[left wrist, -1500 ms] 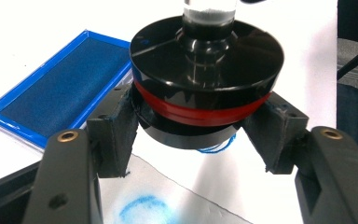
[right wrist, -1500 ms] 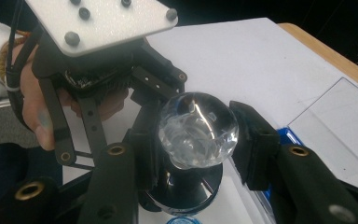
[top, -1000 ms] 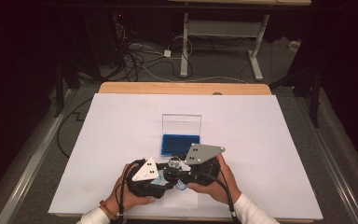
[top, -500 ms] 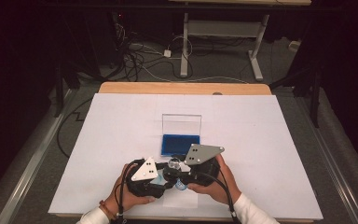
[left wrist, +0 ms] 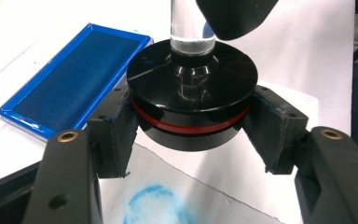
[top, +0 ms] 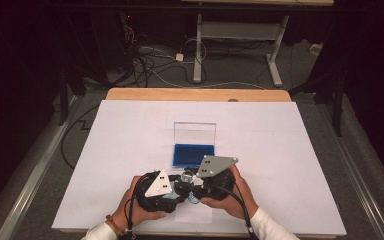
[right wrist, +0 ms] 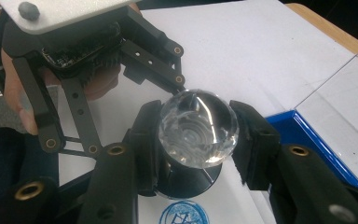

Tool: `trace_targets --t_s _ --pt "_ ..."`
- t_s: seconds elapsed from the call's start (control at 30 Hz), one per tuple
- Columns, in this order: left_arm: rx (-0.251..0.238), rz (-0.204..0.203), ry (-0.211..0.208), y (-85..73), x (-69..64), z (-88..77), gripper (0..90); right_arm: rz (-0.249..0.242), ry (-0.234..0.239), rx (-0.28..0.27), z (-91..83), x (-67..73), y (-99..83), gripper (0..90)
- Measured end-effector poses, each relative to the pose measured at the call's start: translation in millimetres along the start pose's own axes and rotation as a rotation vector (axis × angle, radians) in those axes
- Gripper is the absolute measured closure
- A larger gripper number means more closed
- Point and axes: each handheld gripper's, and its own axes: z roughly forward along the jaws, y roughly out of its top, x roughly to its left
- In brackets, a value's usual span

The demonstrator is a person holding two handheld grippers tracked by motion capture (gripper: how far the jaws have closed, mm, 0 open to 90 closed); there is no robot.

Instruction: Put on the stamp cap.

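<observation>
White table (top: 290, 150), blue ink pad (top: 193, 155) in open case; both jaws pinching stamp (left wrist: 192, 98).

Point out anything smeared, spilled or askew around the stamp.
A smudged blue ink blot sits on the paper under the stamp, blurry in the left gripper view. The ink pad lies square with its lid open. Nothing else stands out.

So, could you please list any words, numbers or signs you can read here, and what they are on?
None can be read.
Round blue stamp print on the paper slip: a design shows, too blurred to read.
Stamp, ink pad, grippers: no lettering seen.
</observation>
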Motion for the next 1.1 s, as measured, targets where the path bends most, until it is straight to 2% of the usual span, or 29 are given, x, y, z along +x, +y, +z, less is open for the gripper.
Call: trace_targets --t_s 0.33,0.77,1.0,1.1 --pt "0.053 0.016 0.013 0.0 -2.3 3.2 36.3 -0.006 -0.002 0.035 5.3 3.1 -2.6 57.0" --pt "0.061 -0.007 0.012 0.9 -3.6 4.0 36.2 -0.013 -0.006 0.051 9.3 5.1 -5.6 57.0" --pt "0.085 0.016 0.023 1.8 -4.2 3.8 36.1 -0.011 0.0 0.057 10.6 5.0 -6.9 57.0" --pt "0.086 0.018 0.014 0.1 -4.2 6.4 36.0 -0.008 -0.003 0.061 11.0 5.5 -7.2 57.0"
